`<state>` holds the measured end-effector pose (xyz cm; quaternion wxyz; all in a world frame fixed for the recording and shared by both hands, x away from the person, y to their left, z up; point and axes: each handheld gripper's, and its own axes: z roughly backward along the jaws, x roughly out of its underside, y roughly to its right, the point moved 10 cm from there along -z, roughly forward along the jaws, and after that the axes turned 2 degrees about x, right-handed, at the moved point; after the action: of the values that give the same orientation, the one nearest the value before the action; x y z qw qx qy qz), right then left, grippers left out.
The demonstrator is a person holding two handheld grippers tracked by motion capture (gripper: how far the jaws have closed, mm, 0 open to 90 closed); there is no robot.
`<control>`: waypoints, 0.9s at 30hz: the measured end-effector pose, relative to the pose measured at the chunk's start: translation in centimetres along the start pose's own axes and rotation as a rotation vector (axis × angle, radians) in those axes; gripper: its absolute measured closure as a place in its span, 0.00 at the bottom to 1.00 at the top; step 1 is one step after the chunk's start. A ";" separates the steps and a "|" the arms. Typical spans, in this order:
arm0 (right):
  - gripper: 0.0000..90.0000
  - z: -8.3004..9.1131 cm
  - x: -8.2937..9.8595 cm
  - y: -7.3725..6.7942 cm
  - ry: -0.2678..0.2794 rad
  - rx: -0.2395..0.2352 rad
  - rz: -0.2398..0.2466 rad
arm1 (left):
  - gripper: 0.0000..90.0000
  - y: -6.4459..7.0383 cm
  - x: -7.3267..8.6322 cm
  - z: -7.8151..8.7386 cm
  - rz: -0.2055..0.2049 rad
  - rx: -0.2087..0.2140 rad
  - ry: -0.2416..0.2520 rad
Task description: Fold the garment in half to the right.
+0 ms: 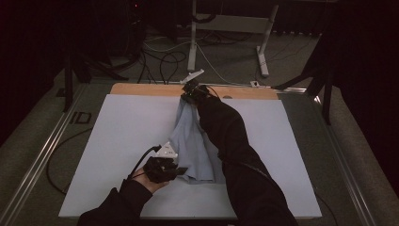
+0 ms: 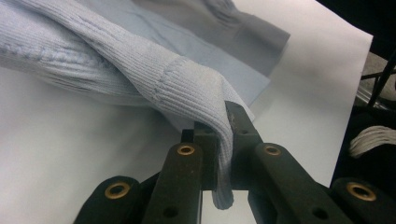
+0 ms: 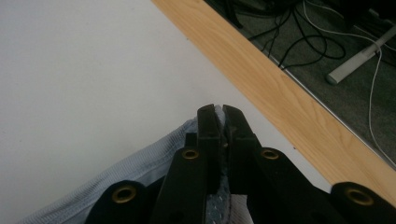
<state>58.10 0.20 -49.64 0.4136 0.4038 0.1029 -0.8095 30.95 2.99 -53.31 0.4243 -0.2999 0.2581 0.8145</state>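
Blue sweater is pinched at both ends: left gripper clamps the cuff, right gripper barely bites the hem, which could slip free under tension.

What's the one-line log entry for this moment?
left gripper: shut on sweater cuff, near edge | right gripper: shut on sweater hem, far edge | sweater: stretched between them over white sheet

Bare white sheet is lying open on either side, while the stretched light-blue garment and the person's dark sleeve are blocking the middle.
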 end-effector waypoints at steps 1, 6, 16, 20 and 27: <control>0.98 0.2 0.0 0.2 0.009 -0.002 -0.007 | 0.96 0.1 -0.2 -0.1 -0.001 0.004 0.002; 0.97 1.4 0.4 1.1 0.033 -0.006 -0.026 | 0.96 0.7 -1.2 -0.7 -0.022 0.018 -0.004; 0.97 3.4 1.9 3.1 0.063 0.002 -0.057 | 0.96 2.0 -3.1 -2.3 -0.057 0.042 -0.007; 0.97 3.8 2.7 3.6 0.075 0.004 -0.081 | 0.96 2.7 -3.9 -3.1 -0.080 0.050 -0.006; 0.97 4.3 4.3 5.0 0.083 0.010 -0.104 | 0.96 3.5 -4.9 -4.8 -0.099 0.064 -0.017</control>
<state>58.03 -7.64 -49.14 0.3641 0.4334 0.1368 -0.8129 31.54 -4.72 -52.54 0.4758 -0.2918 0.2653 0.7862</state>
